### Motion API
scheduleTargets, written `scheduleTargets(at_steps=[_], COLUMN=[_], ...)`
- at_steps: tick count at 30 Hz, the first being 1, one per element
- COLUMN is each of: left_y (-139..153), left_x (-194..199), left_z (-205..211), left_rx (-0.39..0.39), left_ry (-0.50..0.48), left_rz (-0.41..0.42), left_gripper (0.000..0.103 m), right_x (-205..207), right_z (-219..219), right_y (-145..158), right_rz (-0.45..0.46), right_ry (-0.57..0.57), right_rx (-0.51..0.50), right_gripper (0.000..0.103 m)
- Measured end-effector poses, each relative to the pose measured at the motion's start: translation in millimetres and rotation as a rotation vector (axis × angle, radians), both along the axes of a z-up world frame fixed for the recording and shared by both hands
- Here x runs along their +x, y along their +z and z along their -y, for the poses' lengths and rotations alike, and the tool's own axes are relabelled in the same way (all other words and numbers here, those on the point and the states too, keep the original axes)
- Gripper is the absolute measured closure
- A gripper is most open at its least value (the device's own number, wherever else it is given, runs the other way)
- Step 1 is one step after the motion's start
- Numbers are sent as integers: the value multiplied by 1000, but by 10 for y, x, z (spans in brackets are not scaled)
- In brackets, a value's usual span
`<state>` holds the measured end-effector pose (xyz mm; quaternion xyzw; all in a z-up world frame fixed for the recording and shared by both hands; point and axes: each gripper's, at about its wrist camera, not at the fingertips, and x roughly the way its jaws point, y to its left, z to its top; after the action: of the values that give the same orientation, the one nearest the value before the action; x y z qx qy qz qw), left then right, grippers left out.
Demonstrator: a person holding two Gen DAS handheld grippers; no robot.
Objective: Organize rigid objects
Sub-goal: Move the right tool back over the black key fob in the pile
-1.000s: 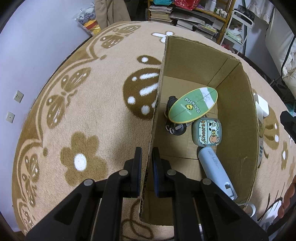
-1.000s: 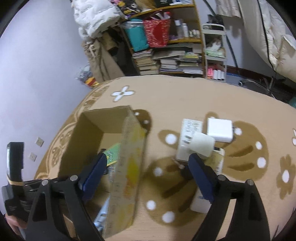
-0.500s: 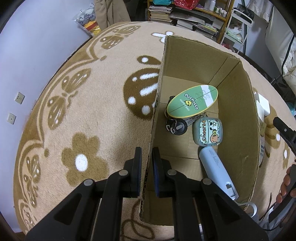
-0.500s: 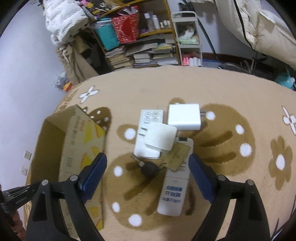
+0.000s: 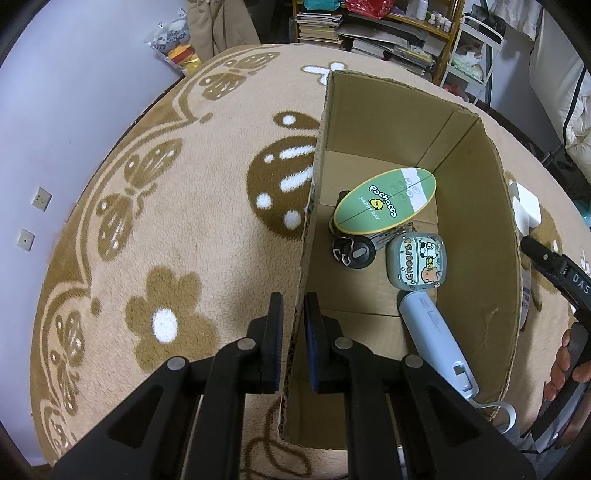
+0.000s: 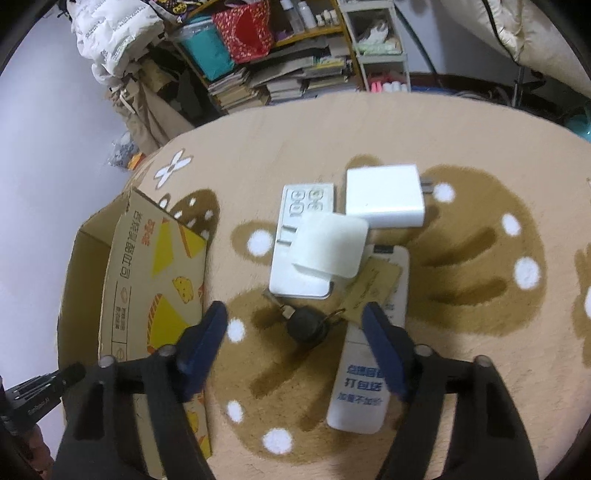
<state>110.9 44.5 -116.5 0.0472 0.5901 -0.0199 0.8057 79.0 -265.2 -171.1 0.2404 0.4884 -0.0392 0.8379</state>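
My left gripper (image 5: 294, 314) is shut on the near left wall of an open cardboard box (image 5: 476, 173). Inside lie a green oval Pochacco case (image 5: 386, 201), a black key fob (image 5: 354, 251), a small Cheers case (image 5: 417, 264) and a light blue tube (image 5: 436, 339). My right gripper (image 6: 295, 325) is open and empty, low over a black key (image 6: 306, 325) on the rug. Behind the key lie a white power strip (image 6: 299, 273), a cream adapter (image 6: 328, 245), a white charger (image 6: 384, 195) and a long white packet (image 6: 362, 398).
The box (image 6: 155, 273) stands left of my right gripper. The beige patterned rug (image 5: 166, 236) covers the floor. Shelves with books (image 6: 295, 74) and a white jacket (image 6: 114, 29) stand at the back. The other gripper and a hand (image 5: 565, 354) show at the right edge.
My right gripper has swung right from the box and dropped down over the loose items, with the black key now between its fingers. My left gripper holds the box wall still.
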Motion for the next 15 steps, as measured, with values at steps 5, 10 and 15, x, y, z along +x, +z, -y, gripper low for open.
scheduleTargets(at_steps=[5,10,15], left_y=[7,10,6], left_x=[2,12,1], left_z=[5,-2,11], left_rx=[7,13,13], left_ry=[-1,-5,-5], left_rz=[3,5,5], left_gripper=[91,91,91], right_x=[20,41,70], right_z=[-26,-63,-47], right_y=[-144,-211,-243], right_rz=[-62,-78,-84], right_ry=[14,12,-8], right_rx=[86,87,80], right_gripper=[55,55,54])
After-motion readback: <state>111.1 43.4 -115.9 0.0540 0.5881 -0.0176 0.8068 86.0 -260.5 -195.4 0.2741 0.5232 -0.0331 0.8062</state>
